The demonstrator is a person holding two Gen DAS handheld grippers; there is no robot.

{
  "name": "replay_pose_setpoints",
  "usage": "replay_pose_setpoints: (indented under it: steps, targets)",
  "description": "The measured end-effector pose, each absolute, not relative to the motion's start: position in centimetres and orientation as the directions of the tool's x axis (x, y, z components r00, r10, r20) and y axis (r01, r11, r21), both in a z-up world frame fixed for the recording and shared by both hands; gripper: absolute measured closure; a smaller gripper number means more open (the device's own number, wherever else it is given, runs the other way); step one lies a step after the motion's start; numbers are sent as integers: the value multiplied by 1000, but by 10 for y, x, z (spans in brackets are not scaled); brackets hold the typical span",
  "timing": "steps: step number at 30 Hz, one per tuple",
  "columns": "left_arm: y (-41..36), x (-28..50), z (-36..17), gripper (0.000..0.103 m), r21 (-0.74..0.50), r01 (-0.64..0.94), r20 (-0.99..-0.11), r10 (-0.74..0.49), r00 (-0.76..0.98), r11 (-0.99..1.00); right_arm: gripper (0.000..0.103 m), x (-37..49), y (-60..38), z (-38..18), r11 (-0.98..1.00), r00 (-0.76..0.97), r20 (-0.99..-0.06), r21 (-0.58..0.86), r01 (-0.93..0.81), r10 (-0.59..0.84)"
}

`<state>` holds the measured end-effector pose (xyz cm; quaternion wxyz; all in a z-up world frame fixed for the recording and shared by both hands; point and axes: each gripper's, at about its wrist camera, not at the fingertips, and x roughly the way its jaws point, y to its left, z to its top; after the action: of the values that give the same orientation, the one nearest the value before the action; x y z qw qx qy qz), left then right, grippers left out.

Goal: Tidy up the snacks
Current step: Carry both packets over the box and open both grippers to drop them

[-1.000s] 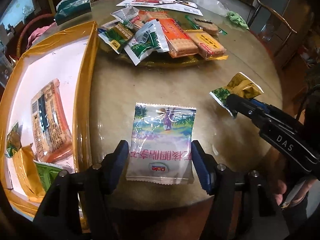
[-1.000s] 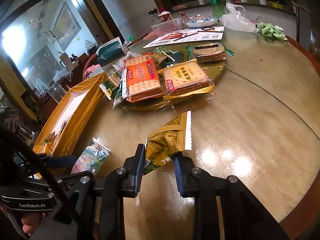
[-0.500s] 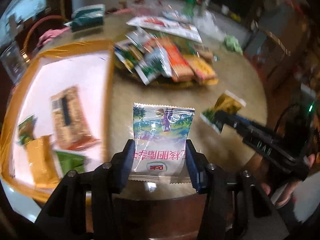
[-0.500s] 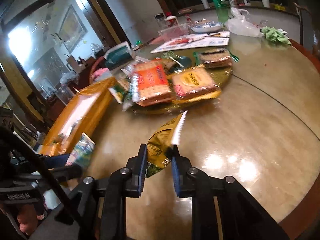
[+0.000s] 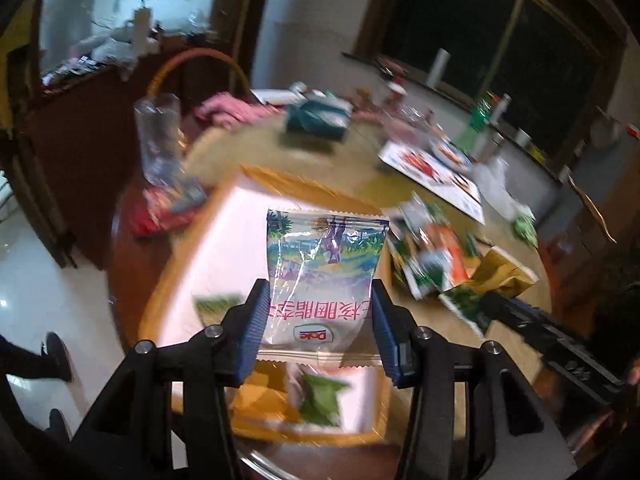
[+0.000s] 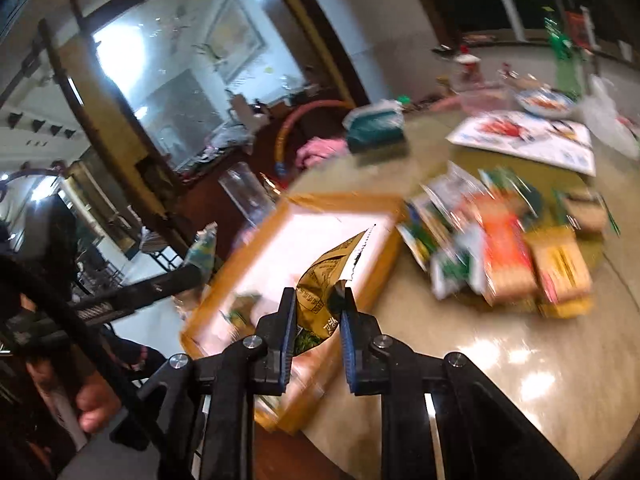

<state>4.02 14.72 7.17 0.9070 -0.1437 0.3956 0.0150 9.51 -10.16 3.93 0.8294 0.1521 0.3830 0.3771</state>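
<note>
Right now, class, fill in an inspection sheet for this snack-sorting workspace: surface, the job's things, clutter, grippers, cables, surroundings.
Surface: round glossy table, reflecting lights.
Job's things: gold-rimmed tray with a white floor, a few packets already inside; blurred snack pile beside it on the table; Dole packet and yellow-green packet both lifted over the tray.
Clutter: printed sheet, teal tissue pack, green bottle, plastic bag.
Grippers: left gripper shut on the Dole packet; right gripper shut on the yellow-green packet.
Cables: black cable at the right wrist view's left edge.
Surroundings: dark windows, chair back, white floor.
</note>
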Motion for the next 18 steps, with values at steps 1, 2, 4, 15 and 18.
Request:
replay_pose_setpoints:
  steps: [1, 2, 4, 15, 18]
  targets:
    - [154, 46, 72, 52, -247, -159, -725, -73, 685, 956, 84, 101, -94, 46, 659, 414, -515, 541, -522, 751]
    - [161, 54, 69, 52, -254, -167, -731, -76, 678, 953, 84, 111, -83, 52, 646, 408, -504, 543, -536, 762]
    - [171, 69, 58, 52, -288, -177, -744, -104, 660, 941, 84, 125, -66, 50, 639, 389, -512, 541, -546, 766]
    - [177, 108, -23, 52, -237, -232, -852, -88, 515, 943, 84, 180, 5, -26, 750, 291, -730, 438, -496, 618]
    - [173, 109, -28, 51, -204, -226, -855, -60, 516, 953, 84, 183, 10, -36, 766, 265, -769, 406, -499, 581]
